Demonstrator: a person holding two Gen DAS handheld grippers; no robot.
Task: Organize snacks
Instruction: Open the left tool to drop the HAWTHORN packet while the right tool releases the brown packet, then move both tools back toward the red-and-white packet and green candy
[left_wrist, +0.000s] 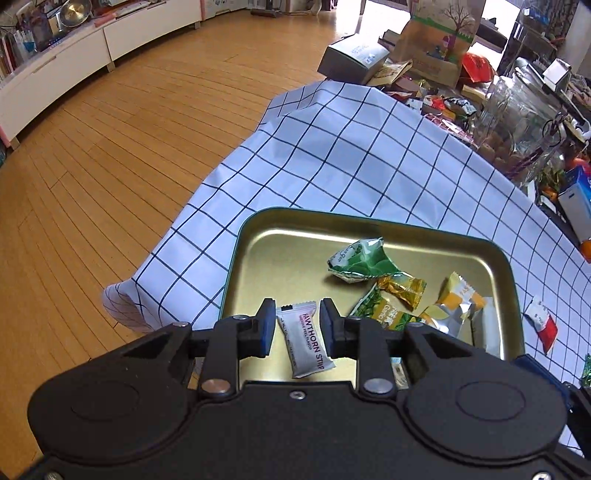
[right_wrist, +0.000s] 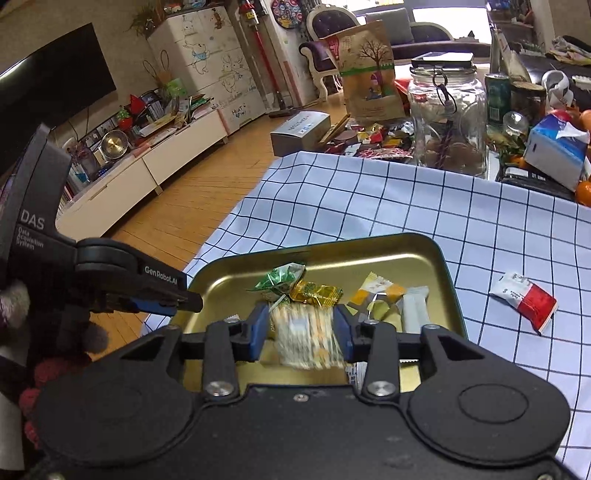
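A gold metal tray sits on the checked tablecloth and holds several wrapped snacks. My left gripper is open over the tray's near left part. A white Hawthorn Strip packet lies in the gap between its fingers, touching neither pad. My right gripper hovers over the tray with a blurred yellow-and-white snack packet between its fingers; I cannot tell whether the pads grip it. A red-and-white packet lies on the cloth right of the tray.
The checked tablecloth ends at the left over a wooden floor. A glass jar, a paper bag, boxes and a pile of loose candies crowd the table's far side.
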